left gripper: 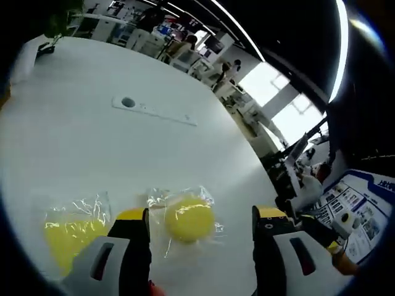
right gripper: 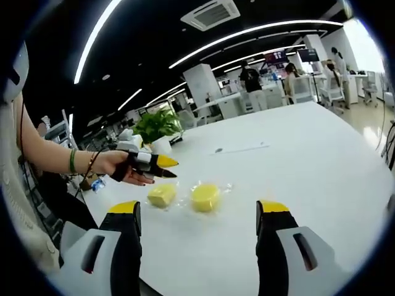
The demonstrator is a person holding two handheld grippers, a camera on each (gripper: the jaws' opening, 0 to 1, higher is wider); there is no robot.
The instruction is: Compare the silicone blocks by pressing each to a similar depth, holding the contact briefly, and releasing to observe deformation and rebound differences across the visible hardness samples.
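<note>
Presently, findings as follows.
Samples: round silicone block and squarer silicone block, both bagged, side by side on the worktop.
Left gripper: jaws wide, empty; round block between them, just ahead.
Right gripper: jaws wide, empty, farther back.
Judgement: left gripper nearer; presses first.

A white table carries two yellow silicone blocks in clear bags: a round one, a squarer one beside it, toward one edge.
</note>
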